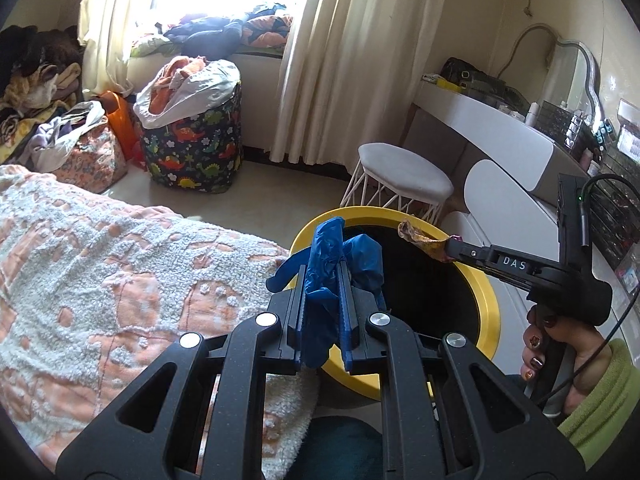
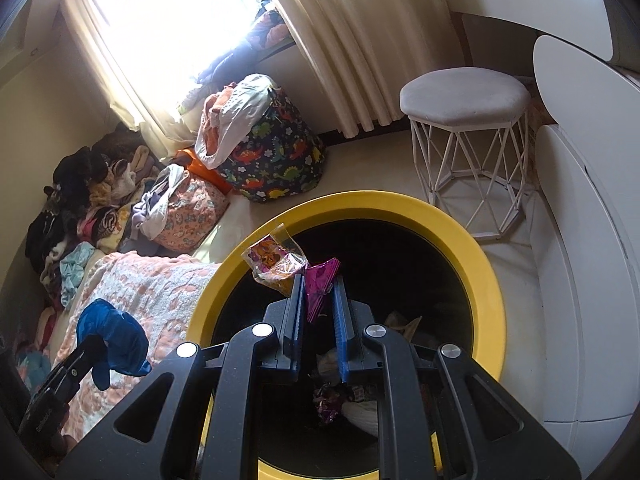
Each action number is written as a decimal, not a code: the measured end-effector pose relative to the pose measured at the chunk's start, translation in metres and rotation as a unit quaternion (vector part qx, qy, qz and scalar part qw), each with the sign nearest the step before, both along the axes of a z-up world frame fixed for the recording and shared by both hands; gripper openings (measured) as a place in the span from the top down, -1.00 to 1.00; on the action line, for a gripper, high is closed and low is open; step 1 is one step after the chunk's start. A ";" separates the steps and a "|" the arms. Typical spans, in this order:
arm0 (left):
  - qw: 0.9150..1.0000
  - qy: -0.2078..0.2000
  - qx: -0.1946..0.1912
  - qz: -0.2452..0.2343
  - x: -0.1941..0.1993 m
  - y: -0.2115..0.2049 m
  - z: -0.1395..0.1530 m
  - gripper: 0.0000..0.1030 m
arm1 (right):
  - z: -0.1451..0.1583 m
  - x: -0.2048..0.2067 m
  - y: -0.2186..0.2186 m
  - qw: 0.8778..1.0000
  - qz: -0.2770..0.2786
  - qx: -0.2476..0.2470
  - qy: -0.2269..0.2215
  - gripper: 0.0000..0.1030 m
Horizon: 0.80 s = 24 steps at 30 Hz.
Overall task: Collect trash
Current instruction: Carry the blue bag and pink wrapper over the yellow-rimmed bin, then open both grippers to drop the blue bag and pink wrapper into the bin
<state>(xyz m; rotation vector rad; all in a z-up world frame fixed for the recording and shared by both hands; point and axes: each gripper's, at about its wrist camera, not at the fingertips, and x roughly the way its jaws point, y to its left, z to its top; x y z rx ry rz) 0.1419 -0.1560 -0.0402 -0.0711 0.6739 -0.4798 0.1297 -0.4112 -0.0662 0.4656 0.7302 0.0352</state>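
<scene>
- The bed (image 1: pixel 100 248), left of the bin, is covered with a nubby, tufted blanket in white and peach patches.
- The bin (image 2: pixel 460 236) is round, with a smooth glossy yellow rim and a black inside; crumpled scraps lie at its bottom.
- The stool (image 2: pixel 464 96), beyond the bin, has a grey padded seat with flat sides on a white wire frame of crossed rods.
- The hamper (image 1: pixel 192 148), farther beyond the bin by the curtain, is soft fabric with a dinosaur print, stuffed with clothes.
- The left gripper (image 1: pixel 322 276) sits at the bin's left edge, over the rim; its jaws are clamped on a blue glove (image 1: pixel 328 256), thin, limp and wrinkled, with its fingers drooping.
- The right gripper (image 2: pixel 316 286) points down over the bin's opening, level, with a hand (image 1: pixel 560 356) in a green sleeve on its grip; its jaws pinch a crinkly plastic wrapper (image 2: pixel 280 264), clear film printed orange and yellow with a shiny magenta end.
</scene>
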 end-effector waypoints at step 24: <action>0.994 0.032 0.054 -0.091 0.007 -0.073 -0.033 0.72 | -0.001 -0.007 -0.023 0.999 -0.033 0.017 0.015 0.26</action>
